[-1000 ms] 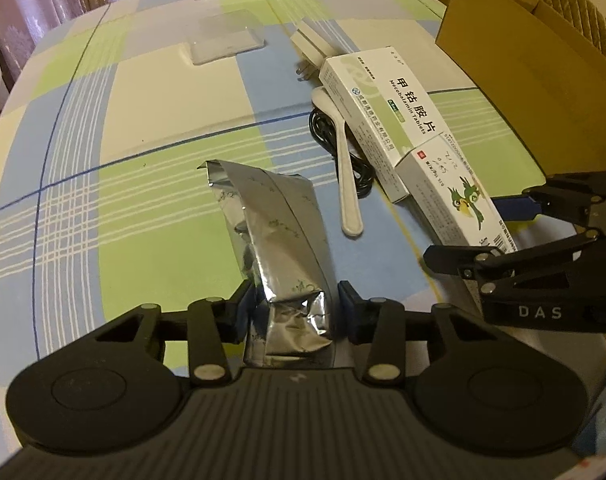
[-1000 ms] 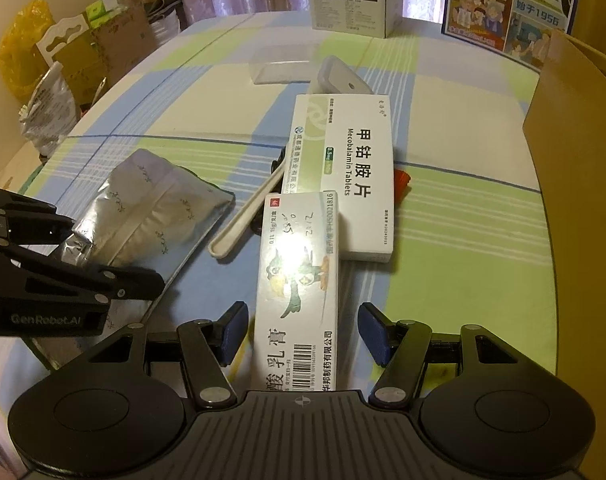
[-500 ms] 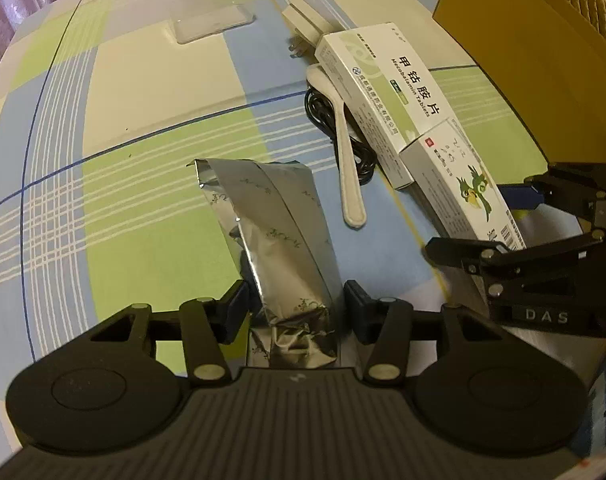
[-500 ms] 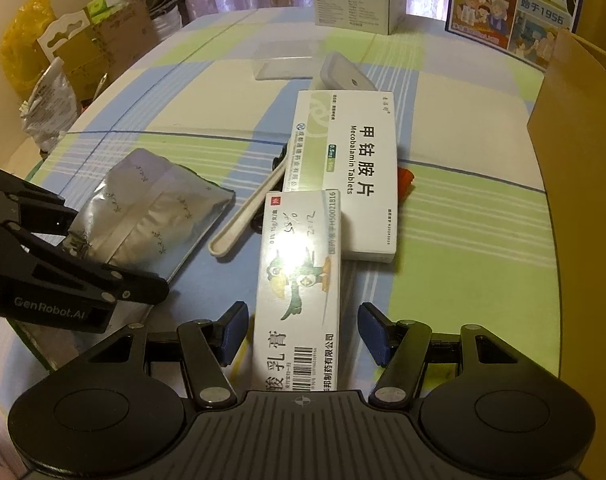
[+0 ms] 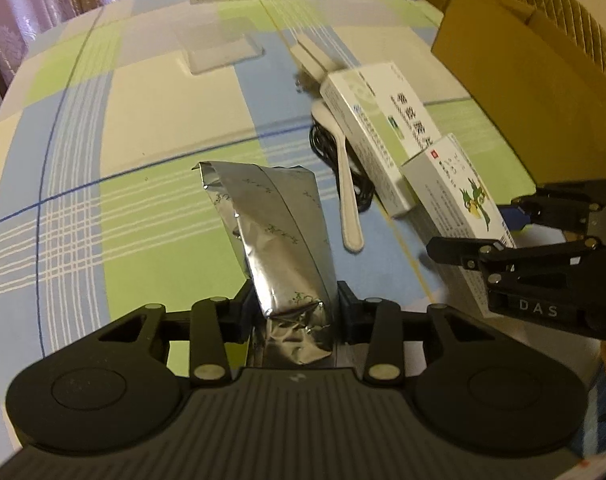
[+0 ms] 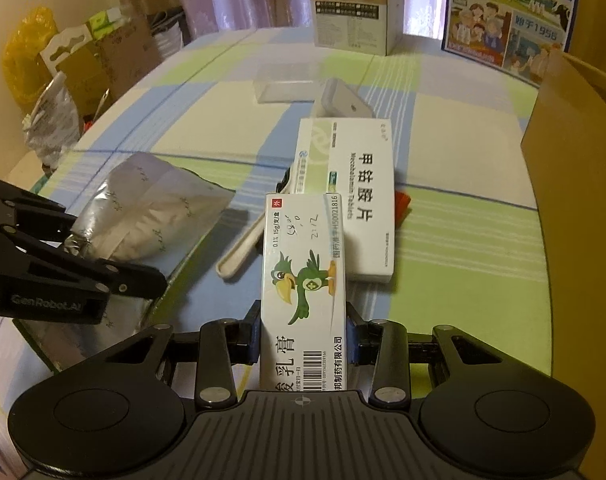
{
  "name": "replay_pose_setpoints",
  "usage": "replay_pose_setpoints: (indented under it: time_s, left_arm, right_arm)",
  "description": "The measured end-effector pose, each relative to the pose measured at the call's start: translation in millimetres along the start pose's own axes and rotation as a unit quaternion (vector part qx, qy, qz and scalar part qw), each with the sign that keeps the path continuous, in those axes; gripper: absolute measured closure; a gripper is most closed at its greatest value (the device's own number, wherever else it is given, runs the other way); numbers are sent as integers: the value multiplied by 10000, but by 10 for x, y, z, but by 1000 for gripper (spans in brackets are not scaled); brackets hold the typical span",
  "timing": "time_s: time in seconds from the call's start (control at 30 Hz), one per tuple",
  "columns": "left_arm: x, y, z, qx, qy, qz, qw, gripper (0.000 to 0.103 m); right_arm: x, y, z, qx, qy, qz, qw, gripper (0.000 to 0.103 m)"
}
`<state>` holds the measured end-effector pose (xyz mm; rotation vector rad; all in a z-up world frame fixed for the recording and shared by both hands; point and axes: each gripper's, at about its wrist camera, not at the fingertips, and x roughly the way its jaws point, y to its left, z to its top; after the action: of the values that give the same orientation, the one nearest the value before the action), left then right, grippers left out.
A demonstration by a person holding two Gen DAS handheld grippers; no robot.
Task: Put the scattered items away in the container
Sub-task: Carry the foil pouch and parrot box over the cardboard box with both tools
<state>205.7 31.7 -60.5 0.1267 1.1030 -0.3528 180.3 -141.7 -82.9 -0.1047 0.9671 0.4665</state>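
My left gripper holds a crumpled silver foil pouch by its near end; its jaws are closing and the pads press on the foil. The jaws of my right gripper are also closing, pads against both long sides of a white ointment box with a green parrot. That box rests partly on a larger white medicine box. A white spoon lies between pouch and boxes, over a black cable. The brown cardboard container stands at the right.
A clear plastic case and a white charger lie farther back on the checked tablecloth. A small red item peeks from under the large medicine box. Printed cartons stand at the table's far edge. Bags and cardboard sit beyond the left edge.
The right jaws have closed in from either side until they touch the ointment box. The left jaws have narrowed on the foil pouch. Neither hand has shifted much.
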Motion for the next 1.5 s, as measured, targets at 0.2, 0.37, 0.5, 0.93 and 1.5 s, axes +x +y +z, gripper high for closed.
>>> replay_pose_setpoints:
  time_s: [0.2,0.37,0.5,0.93,1.5]
  left_arm:
    - [8,-50,-27,27,17,23,10000,68]
    - [-49,-154,-37,93,-74,-2,9999,68]
    - [-152,-250,-29,141,-183,29,9997,68]
    - [-611,-761,-99,391,-407,-20,9984,68]
    - [-1226,-2004,486,1010,-974,-451,9891,68]
  right_arm:
    - [-33,-17,1,86,-61,6,9999,67]
    - [-152,-60,1,197,-221,-11,9996,67]
    - [-313,-95,-35,275,-393,-45,9988,67]
    - [-898,-28,-126,348,-864,-169,9955,67]
    - [-2231,-958,-51,662,-1618,-924,9803,67]
